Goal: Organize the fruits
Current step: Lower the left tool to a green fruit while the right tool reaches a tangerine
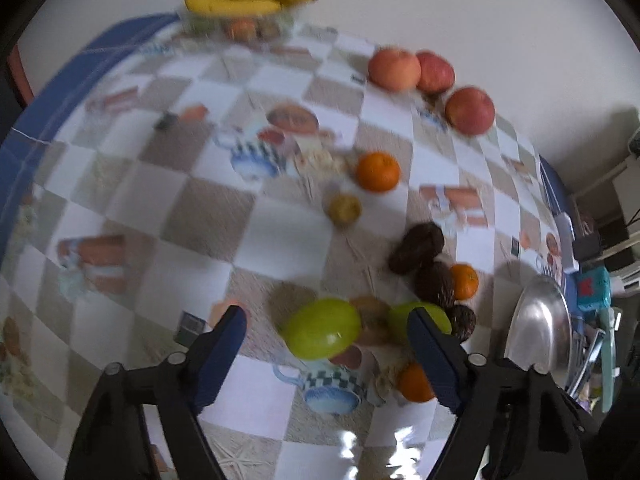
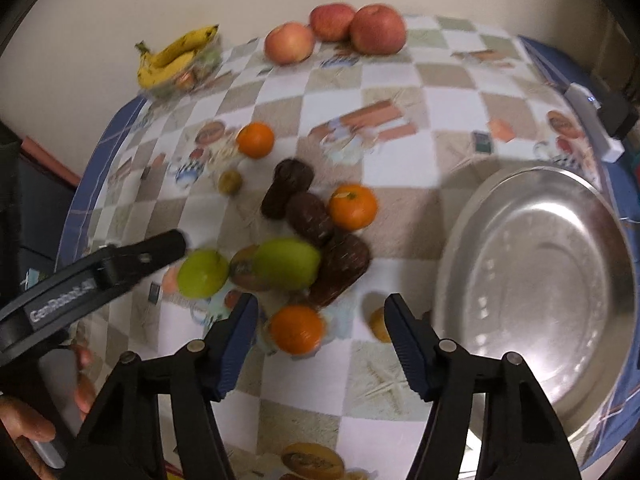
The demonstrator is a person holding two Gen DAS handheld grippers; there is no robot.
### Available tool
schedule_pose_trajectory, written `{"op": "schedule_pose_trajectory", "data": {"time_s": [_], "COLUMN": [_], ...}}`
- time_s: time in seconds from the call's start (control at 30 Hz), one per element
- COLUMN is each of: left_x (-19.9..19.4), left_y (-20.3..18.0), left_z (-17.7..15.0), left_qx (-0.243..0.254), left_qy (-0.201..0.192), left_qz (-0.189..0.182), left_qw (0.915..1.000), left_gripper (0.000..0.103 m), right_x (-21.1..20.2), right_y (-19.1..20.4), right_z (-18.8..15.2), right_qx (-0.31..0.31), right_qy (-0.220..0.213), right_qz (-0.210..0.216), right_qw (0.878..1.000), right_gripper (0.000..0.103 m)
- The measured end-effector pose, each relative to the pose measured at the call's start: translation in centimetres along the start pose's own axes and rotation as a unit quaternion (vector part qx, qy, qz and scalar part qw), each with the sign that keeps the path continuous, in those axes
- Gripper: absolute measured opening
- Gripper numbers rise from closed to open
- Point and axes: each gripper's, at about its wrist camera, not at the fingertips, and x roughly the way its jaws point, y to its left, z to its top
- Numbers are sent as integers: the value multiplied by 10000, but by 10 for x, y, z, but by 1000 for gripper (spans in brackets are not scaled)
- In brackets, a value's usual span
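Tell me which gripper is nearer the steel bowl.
Right. The right gripper hangs open just beside the steel bowl, which sits off its right finger. The left gripper, also open, is over the green fruits, farther from the bowl, with the fruit pile between.

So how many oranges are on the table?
3: one far, beside the small brownish fruit; one right of the dark fruits; one nearest, ahead of the right gripper. Others may be hidden.

On the side of the left gripper, white letters read about "GenRobot.AI", a little blurred. No other text is readable.
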Motion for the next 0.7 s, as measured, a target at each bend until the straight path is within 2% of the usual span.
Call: {"op": "schedule_pose_trajectory", "data": {"time_s": [0.17,0.3,0.43,0.53,0.7], "left_x": [13,27,37,46,49], "left_y": [-1,3,3,7,6], "left_z": [-3,-3,-2,-3,0], "left_qx": [8,-149,-150,-364,-378], "left_qy": [188,422,516,695,636], "left_qz": [117,8,103,-96,-58], "left_qw": [9998,9990,9985,9969,9972], "left_gripper": [81,77,76,76,76], "right_x": [12,21,30,37,48], "right_y": [5,8,13,16,17], "right_z": [-5,-9,-13,-15,-19], "right_qx": [-55,-62,-215,-315,-405], "right_qy": [219,392,544,642,827], "right_qz": [21,61,-94,-238,-401], "right_qw": [9997,9992,9982,9972,9949], "right_gripper": [64,60,60,58,58]}}
